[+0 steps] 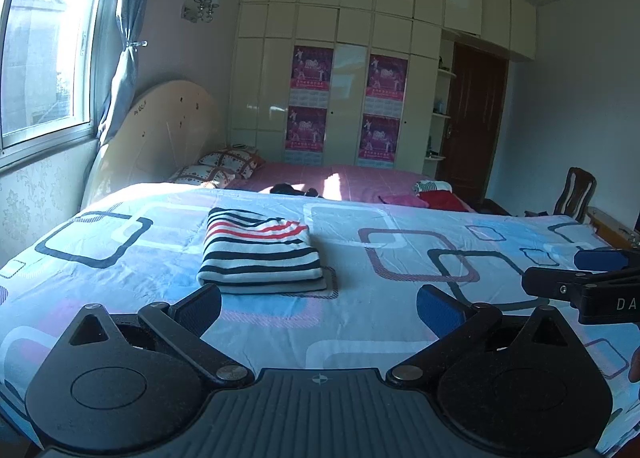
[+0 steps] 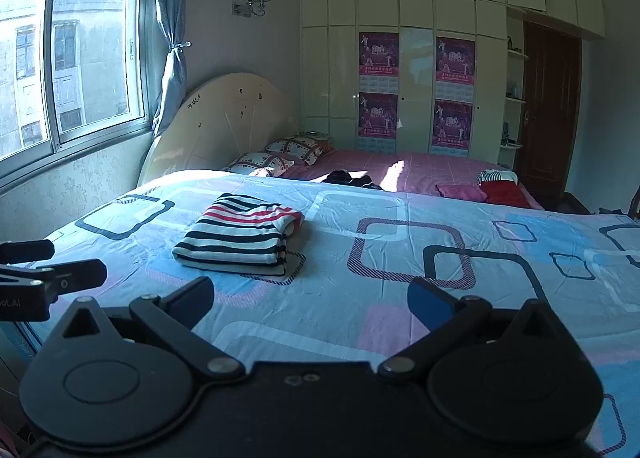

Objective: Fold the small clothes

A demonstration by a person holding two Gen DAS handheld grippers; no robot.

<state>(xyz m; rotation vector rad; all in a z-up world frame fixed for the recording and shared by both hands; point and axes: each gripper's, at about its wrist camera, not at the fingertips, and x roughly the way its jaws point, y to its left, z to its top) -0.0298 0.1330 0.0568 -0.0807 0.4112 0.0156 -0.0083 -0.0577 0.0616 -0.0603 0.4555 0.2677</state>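
A striped garment [image 1: 260, 250], white with black and red stripes, lies folded into a neat rectangle on the blue patterned bedspread [image 1: 400, 298]. It also shows in the right wrist view [image 2: 240, 238]. My left gripper [image 1: 319, 308] is open and empty, hovering just short of the garment. My right gripper [image 2: 311, 298] is open and empty, to the right of the garment. The right gripper's fingers [image 1: 560, 286] show at the right edge of the left wrist view. The left gripper's fingers [image 2: 76, 272] show at the left edge of the right wrist view.
Beyond the bedspread lies a pink sheet [image 1: 320, 176] with a dark garment [image 1: 292, 189], a pink cloth [image 1: 400, 200], a red folded cloth [image 1: 442, 200] and two pillows [image 1: 224, 166]. A headboard [image 1: 160, 130], wardrobe [image 1: 340, 78], door [image 1: 474, 118] and chair [image 1: 576, 192] stand around.
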